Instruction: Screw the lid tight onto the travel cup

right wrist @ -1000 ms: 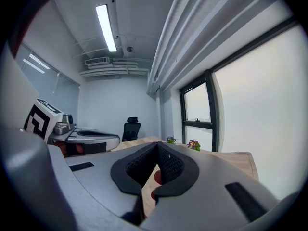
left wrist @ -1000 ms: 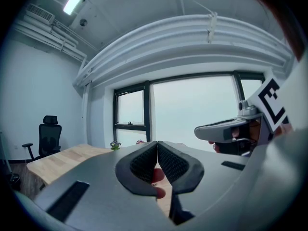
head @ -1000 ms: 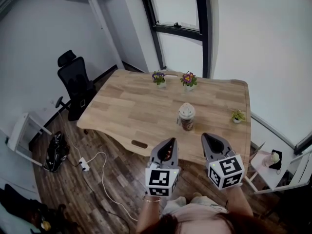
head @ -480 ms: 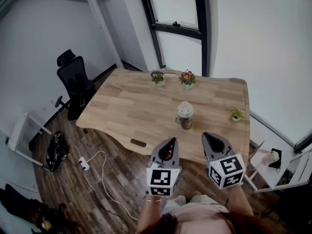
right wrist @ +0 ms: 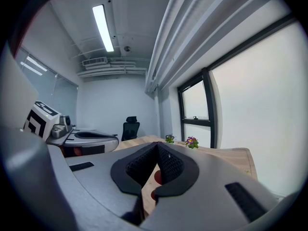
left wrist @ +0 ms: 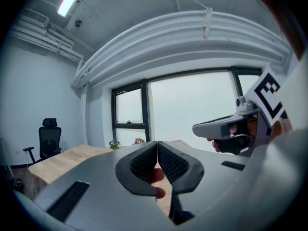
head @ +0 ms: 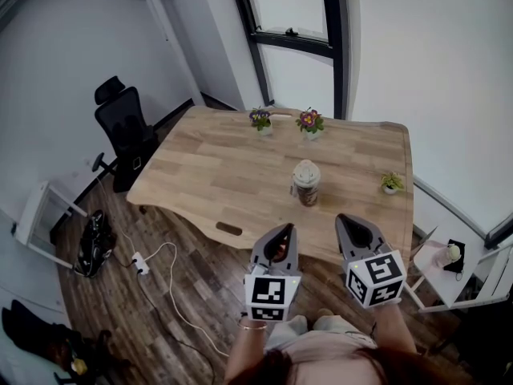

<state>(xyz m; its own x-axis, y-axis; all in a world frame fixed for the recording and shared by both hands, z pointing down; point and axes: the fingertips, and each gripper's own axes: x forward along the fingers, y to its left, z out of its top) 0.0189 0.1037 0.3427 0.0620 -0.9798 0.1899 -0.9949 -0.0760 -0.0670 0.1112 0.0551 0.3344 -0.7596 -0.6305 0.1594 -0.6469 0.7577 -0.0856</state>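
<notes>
The brown travel cup (head: 308,196) stands upright on the light wooden table (head: 208,167), right of the table's middle. Its round, pale lid (head: 305,172) is already sitting on top of it. From the head view the lid looks level and centred, but the cup is too small in the frame to tell whether the thread is engaged or tight.

Two small pots of purple flowers (head: 260,121) stand at the far edge, at about 11 and 12 o'clock from the cup. A little green plant (head: 392,182) sits at its 3 o'clock.

Both tools hang off the table's near edge, at roughly 6 o'clock from the cup and well apart from it. They point nearly level toward it. The left gripper (head: 282,233) has its ribbed pads pressed together with nothing between them. The right gripper (head: 349,224) is closed the same way and is also empty.

The scene suits two stages equally. The lid may be merely resting on the rim and waiting to be turned down, or it may already be screwed home with the hands drawn back. If it is loose, tightening would likely need one gripper to steady the cup body while the other opens wide enough to span the lid and twist it.
</notes>
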